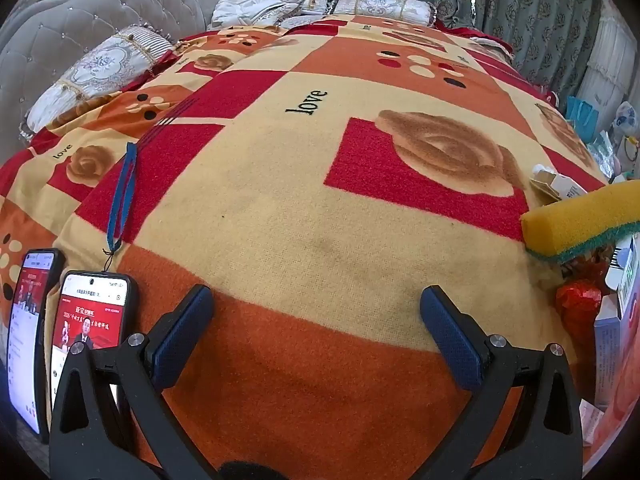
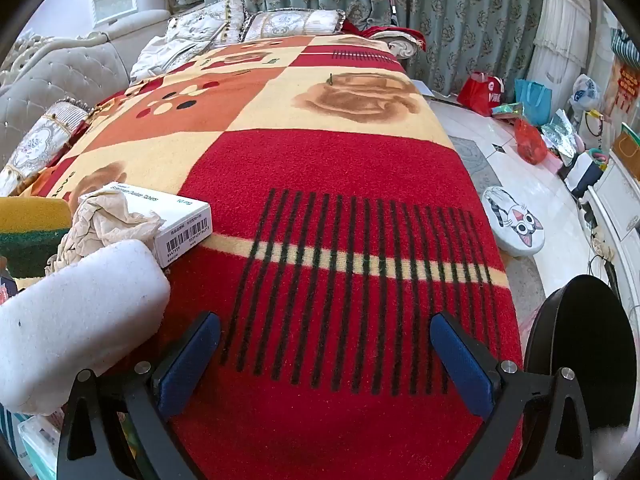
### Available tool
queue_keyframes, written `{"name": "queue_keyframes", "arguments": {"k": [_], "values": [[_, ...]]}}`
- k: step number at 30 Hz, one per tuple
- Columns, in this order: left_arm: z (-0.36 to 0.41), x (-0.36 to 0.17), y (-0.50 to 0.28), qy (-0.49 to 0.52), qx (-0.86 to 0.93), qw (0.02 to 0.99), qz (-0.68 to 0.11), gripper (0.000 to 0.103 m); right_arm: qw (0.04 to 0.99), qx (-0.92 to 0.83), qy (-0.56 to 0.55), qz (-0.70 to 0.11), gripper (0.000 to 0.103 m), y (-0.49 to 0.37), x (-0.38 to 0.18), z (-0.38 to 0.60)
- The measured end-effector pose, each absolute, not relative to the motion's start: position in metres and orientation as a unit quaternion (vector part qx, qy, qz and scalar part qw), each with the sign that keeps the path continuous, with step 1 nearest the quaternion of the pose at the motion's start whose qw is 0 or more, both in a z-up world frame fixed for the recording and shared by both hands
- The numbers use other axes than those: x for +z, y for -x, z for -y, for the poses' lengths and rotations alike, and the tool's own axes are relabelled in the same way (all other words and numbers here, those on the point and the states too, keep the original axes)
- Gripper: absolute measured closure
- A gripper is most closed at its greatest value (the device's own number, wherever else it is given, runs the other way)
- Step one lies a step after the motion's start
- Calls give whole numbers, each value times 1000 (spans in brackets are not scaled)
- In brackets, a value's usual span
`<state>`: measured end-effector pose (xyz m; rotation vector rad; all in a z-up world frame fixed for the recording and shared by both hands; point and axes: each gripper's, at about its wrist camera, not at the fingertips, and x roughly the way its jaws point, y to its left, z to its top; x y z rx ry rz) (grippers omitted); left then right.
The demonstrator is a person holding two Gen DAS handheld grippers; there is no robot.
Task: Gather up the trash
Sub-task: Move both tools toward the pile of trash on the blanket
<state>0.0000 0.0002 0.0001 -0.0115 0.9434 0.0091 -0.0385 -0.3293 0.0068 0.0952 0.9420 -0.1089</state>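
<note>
Both tools hang empty over the blanket (image 1: pixel 280 208): the left gripper (image 1: pixel 316 312) has its fingers spread wide with nothing between them, and the right gripper (image 2: pixel 325 344) is spread the same way above the red striped patch. The trash sits in a loose heap between the two, toward the near edge of the blanket: a yellow and green sponge (image 1: pixel 584 220), a crumpled red wrapper (image 1: pixel 578 304), a crumpled tissue (image 2: pixel 108 220), a white pill box (image 2: pixel 180 220) and a white foam block (image 2: pixel 76 320). The step in hand looks like the first reach, and the sensible way is to take one soft piece at a time, bringing the open fingers down either side of the tissue or the sponge and closing only once the piece is well between the pads, so the heap is not shoved off the edge. A dark round container (image 2: pixel 580 360) stands just off the blanket's right edge; it may be the bin, though its mouth is cut off by the fisheye rim. Only the left wrist view shows the two phones (image 1: pixel 92 312) and the blue lanyard (image 1: pixel 122 200) by the left edge, which are not trash; only the right wrist view shows the container, the floor and the tissue.
</note>
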Motion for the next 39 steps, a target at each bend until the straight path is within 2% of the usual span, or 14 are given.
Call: {"name": "queue_keyframes", "arguments": {"k": [6,11,15,24,31,39], "values": [[-4,6,-2,4,3,869,-495,0,889,-53,-45,-453,0,39,7,330],[-6,39,21,3,4,888,-460,1,886,-52,-45,-459,0,37,8,328],[-11,73,42,7,-4,902,-432,1,866,-17,-51,-497,0,40,19,329],[4,121,91,8,-14,930,-367,1,908,-32,-111,-402,0,116,78,331],[27,140,127,8,-33,942,-334,1,942,-16,-99,-319,0,164,127,305],[38,157,147,17,-52,950,-308,1,960,-17,-77,-267,0,192,157,285]]}}
